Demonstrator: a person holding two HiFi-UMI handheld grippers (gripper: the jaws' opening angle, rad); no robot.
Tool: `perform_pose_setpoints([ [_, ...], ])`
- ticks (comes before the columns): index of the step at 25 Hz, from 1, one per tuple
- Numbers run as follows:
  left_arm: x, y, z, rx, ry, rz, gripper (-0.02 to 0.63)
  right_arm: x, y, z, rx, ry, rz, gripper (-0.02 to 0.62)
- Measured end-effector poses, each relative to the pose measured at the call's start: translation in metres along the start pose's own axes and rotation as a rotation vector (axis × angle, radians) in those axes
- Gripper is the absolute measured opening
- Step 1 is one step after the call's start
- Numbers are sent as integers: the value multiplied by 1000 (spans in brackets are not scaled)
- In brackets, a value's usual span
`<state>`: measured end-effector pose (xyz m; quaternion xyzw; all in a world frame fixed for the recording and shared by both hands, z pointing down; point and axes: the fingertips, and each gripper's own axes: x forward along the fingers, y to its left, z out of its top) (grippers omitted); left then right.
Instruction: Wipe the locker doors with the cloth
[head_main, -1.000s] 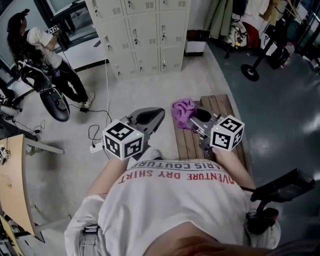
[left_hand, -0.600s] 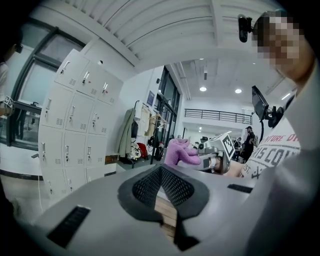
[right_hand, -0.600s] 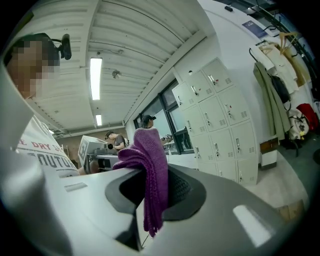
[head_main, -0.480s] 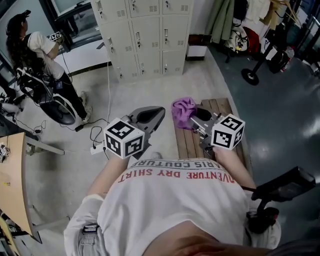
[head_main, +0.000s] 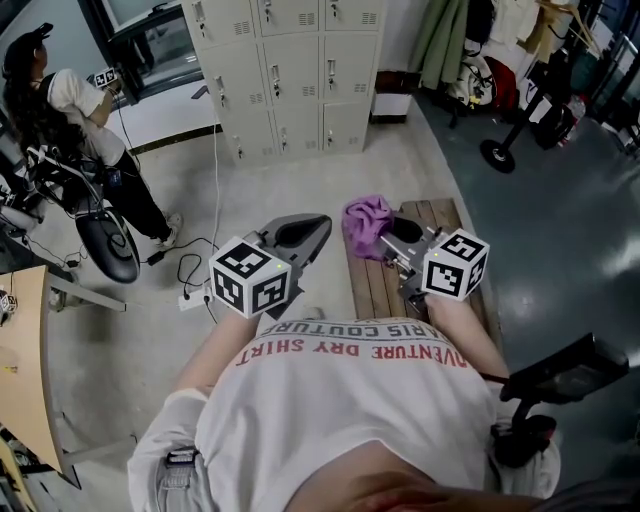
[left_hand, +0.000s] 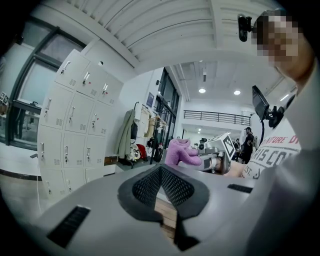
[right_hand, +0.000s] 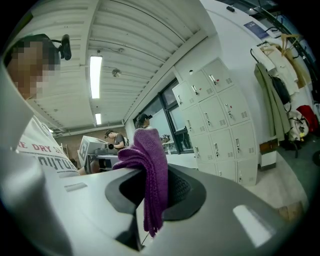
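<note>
The grey locker doors stand across the floor ahead, shut; they also show in the left gripper view and the right gripper view. A purple cloth bunches out of my right gripper, which is shut on it above the bench. Seen along the jaws, the cloth hangs folded between the dark pads of the right gripper. My left gripper is held level beside it, over the floor. Its pads meet at the tip with nothing between them. Both grippers are well short of the lockers.
A wooden slat bench lies under my right hand. A person stands at the back left by a black machine, with cables on the floor. Coats hang right of the lockers. A black stand is at the far right.
Both grippers have stayed almost where they were, cloth still clamped. The person at the back left has shifted a little, and the view has tilted slightly.
</note>
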<state>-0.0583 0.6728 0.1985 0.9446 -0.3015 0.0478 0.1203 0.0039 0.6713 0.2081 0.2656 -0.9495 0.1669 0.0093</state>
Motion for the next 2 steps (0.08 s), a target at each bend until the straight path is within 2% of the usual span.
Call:
perform_pose_setpoints([
  [2, -1, 1, 2, 0, 4, -2, 0, 1, 1, 2, 3, -1, 0, 58],
])
